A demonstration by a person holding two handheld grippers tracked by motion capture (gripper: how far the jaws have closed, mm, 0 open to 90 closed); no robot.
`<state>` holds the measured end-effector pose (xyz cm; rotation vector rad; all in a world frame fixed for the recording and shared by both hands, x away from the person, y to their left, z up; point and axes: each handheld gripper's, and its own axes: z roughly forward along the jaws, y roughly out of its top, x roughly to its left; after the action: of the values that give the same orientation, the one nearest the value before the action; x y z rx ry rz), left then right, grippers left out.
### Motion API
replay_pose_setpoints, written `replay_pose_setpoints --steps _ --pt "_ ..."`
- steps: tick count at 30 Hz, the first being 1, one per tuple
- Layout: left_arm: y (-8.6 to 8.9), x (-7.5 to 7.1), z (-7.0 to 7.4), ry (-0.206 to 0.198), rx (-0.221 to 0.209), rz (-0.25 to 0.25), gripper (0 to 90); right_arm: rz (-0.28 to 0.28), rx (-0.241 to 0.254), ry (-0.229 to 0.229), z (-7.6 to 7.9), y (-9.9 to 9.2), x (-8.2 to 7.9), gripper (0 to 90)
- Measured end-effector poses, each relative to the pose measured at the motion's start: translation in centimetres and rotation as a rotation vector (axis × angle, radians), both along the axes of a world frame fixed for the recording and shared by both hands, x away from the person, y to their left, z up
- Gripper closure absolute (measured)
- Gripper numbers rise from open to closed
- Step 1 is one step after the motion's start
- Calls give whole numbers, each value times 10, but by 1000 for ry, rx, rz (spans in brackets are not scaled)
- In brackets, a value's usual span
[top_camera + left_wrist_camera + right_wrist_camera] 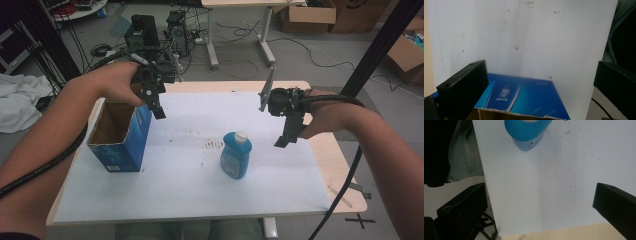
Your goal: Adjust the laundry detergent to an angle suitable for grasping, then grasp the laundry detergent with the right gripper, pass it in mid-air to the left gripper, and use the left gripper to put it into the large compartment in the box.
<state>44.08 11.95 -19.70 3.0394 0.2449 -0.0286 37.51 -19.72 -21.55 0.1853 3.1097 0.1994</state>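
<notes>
bench (310, 200) covered with a white sheet (190, 185), pale wood showing along its right edge. blue box (122, 142) stands upright at the left of the sheet, top open, brown inside. blue bottle (236, 155) with a white cap stands near the middle of the sheet, well apart from the box. left claw (156, 107) hangs in the air just above the box's far right corner, jaws pointing down, spread wide and released, nothing between them; in the left gripper view the box's blue face (524, 96) and torn top edge lie below the gap between the jaws. right claw (287, 135) hovers off the sheet to the right of the bottle, near it but apart, jaws wide and released, gripping nothing; in the right gripper view the bottle (527, 132) sits at the top edge, beyond the jaws, with bare sheet between
</notes>
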Motion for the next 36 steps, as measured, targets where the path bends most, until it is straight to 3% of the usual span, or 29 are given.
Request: replay_pose_setpoints --steps 4,15,19,25,28,31,36 --pt "0 0 -2 4 14 0 1 5 -8 0 -2 -1 2 0" --pt "0 -2 2 -5 -12 12 1 6 -10 -7 -3 -4 0 0" --pt "-2 1 2 -15 20 14 1 -8 -3 -16 -1 -8 2 0" --pt "-5 2 4 -18 25 -1 1 -18 11 -26 4 -12 3 0" --pt "-5 -2 5 -20 6 3 1 -15 9 -28 3 -11 2 0" --pt "-6 -6 5 -20 29 0 1 -8 3 -29 2 -11 -1 0" --pt "-5 -9 6 -16 2 1 1 -17 -2 -27 -4 -11 -5 0"
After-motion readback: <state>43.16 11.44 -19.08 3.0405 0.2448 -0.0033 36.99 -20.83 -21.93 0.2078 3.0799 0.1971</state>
